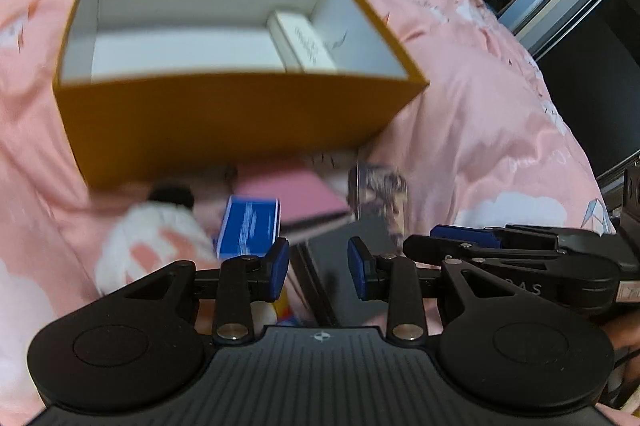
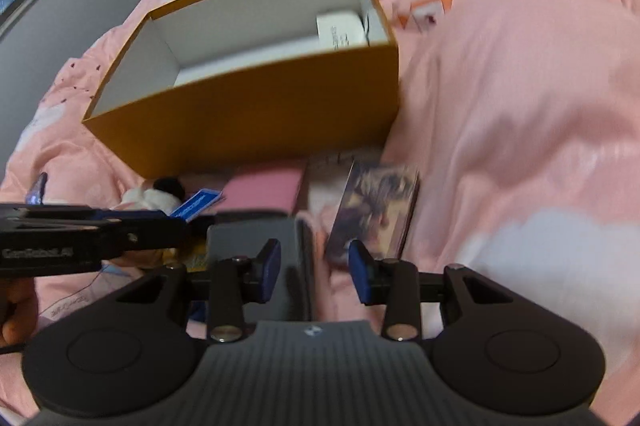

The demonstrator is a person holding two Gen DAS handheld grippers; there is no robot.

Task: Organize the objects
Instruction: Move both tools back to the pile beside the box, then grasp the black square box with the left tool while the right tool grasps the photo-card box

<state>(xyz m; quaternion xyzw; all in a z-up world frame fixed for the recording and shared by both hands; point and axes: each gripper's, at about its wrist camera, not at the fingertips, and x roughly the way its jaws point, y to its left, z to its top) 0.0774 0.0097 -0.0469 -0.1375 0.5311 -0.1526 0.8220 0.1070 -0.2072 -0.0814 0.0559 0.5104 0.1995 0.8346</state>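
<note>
Left gripper: jaws part-open, nothing between the pads. Right gripper: same, a narrow gap and empty. Both tilt down over the pile of loose items on the pink bedspread.

Just beyond the fingertips lies a dark grey flat slab; its nature is unclear through the blur. Left of it sits a small blue box, and further left a white plush toy with a black ear. A pink notebook lies past the slab, a picture card in a clear sleeve to the right.

Beyond these stands the open orange box, white inside, with one white carton at its far right end.

Judgement: next pick is not settled. For a good grasp, widen the jaws first, choose one item, straddle its short edges, and avoid pinching the bedspread.
</note>
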